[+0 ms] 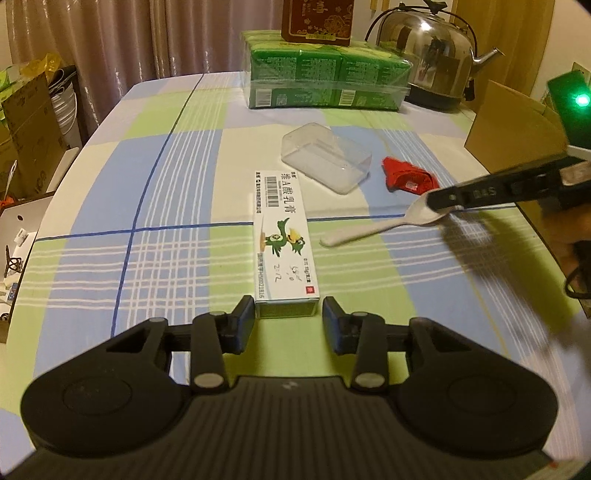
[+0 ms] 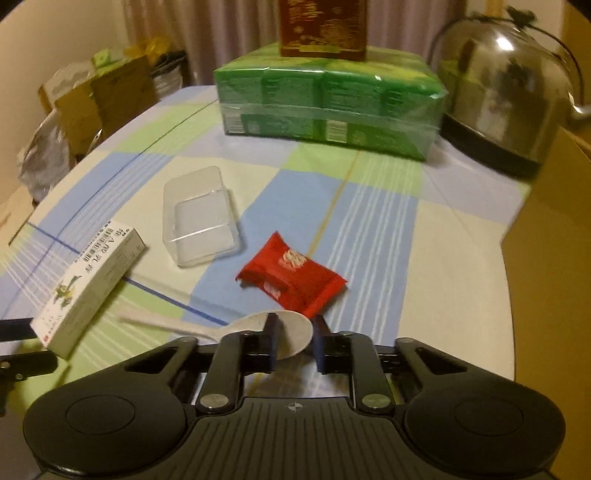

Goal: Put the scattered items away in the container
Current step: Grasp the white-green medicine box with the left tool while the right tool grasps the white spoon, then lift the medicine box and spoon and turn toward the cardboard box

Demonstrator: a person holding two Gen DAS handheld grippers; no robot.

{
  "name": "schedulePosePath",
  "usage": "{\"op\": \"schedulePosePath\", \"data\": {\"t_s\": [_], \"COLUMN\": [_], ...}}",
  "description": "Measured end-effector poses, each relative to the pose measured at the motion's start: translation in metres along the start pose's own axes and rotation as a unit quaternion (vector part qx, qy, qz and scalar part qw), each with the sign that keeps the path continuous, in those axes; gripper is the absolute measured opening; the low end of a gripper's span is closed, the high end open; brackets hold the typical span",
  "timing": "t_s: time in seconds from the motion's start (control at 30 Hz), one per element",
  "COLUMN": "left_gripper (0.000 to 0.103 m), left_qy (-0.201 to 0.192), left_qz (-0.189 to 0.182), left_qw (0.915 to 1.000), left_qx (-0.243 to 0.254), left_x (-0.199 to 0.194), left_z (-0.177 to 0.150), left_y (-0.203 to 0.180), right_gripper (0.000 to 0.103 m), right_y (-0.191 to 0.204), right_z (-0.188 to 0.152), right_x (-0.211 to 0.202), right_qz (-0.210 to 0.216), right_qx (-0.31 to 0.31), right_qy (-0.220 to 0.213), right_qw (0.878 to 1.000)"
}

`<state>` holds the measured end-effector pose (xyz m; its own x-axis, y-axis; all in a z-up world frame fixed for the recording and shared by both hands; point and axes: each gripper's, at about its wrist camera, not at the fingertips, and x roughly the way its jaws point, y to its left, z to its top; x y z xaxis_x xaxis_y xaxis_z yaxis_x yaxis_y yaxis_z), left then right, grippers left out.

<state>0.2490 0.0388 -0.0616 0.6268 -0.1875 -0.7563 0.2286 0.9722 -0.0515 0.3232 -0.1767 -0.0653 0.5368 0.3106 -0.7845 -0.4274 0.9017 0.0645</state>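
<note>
A home dining room — checked tablecloth [image 1: 147, 206], steel kettle [image 1: 428, 55], curtains [image 1: 110, 33], cardboard boxes [image 1: 33, 122].

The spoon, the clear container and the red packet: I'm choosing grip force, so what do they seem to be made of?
Spoon: probably matte plastic or melamine; off-white, opaque, no metallic glint. Clear container: thin glossy transparent plastic; the tablecloth shows through and its edges catch light. Red packet: crinkled printed film or foil wrapper with a soft sheen.

Both matte black grippers, left gripper [image 1: 288, 325] and right gripper [image 2: 295, 343], have ribbed bodies, silver pivot screws and blue-edged fingers [image 1: 245, 326].
</note>
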Motion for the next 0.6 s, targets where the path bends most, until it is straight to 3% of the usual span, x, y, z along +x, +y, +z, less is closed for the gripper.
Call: {"op": "schedulePosePath", "data": {"t_s": [0.2, 0.33, 0.37, 0.4, 0.47, 0.6], "left_gripper": [0.035, 0.038, 0.041, 0.043, 0.044, 0.058], "left_qy": [-0.006, -0.011, -0.012, -0.013, -0.015, -0.02], "left_qz": [0.002, 0.002, 0.003, 0.003, 0.004, 0.009], "left_qw": [1.0, 0.9999, 0.9999, 0.9999, 0.9999, 0.9998], "left_qx": [-0.003, -0.007, -0.006, -0.005, -0.003, 0.001], "left_x": [-0.002, -0.004, -0.004, -0.005, -0.005, -0.003], "left_z": [0.002, 0.004, 0.005, 0.006, 0.008, 0.011], "left_y": [-0.002, -0.003, -0.004, -0.005, -0.005, -0.003], "right_gripper": [0.008, 0.01, 0.015, 0.029, 0.049, 0.051], "right_y": [0.01, 0.029, 0.032, 0.035, 0.039, 0.044], "right_z": [-0.03, -0.047, -0.048, -0.049, -0.048, -0.045], "right_x": [-0.027, -0.041, -0.043, -0.043, -0.042, -0.036], "right_qz": [0.029, 0.025, 0.015, 0.004, -0.016, -0.023], "right_qx": [0.016, -0.068, -0.094, -0.116, -0.15, -0.208], "right_qy": [0.042, 0.035, 0.025, 0.017, 0.0, -0.018], "right_qw": [0.999, 0.997, 0.995, 0.993, 0.989, 0.978]}}
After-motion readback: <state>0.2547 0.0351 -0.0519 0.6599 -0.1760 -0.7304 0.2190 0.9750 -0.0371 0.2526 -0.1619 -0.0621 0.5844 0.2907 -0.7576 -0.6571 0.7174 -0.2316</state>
